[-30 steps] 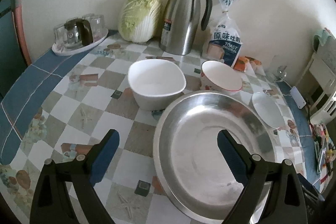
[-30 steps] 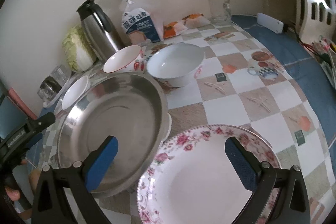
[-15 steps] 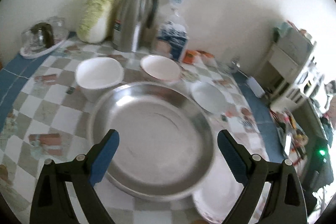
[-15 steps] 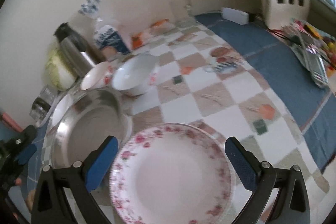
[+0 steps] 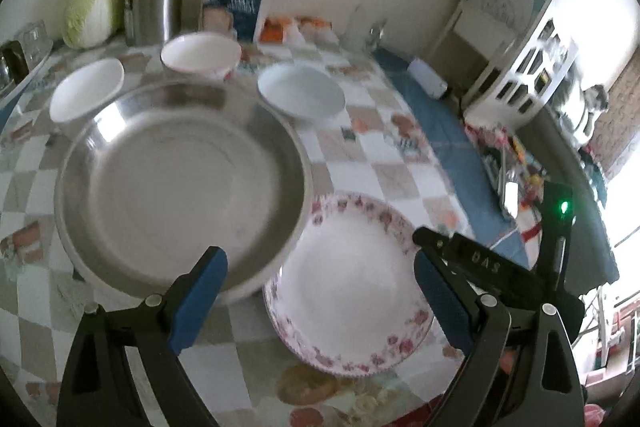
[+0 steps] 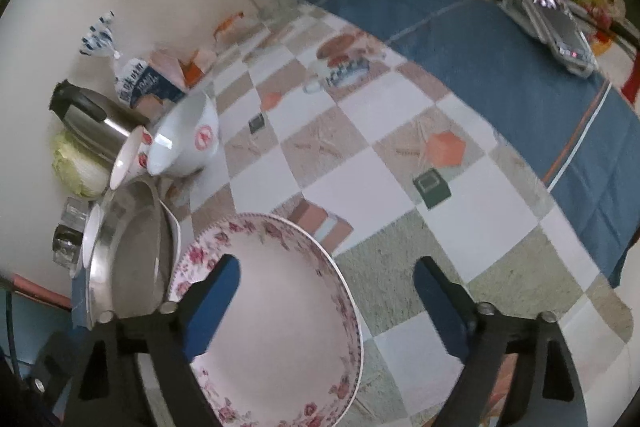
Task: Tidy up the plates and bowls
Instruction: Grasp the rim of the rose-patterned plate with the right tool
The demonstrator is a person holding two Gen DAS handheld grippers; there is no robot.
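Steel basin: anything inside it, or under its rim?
Inside, the steel basin looks empty: bare metal. Its right rim overlaps the floral plate, covering that plate's left edge. What else lies beneath the basin is covered.

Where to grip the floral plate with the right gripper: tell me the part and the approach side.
Take the floral plate by its thin raised rim on the near right edge, one finger over, one under. The steel basin overlaps its left edge, so come in low with the open right gripper from the bare tablecloth side.
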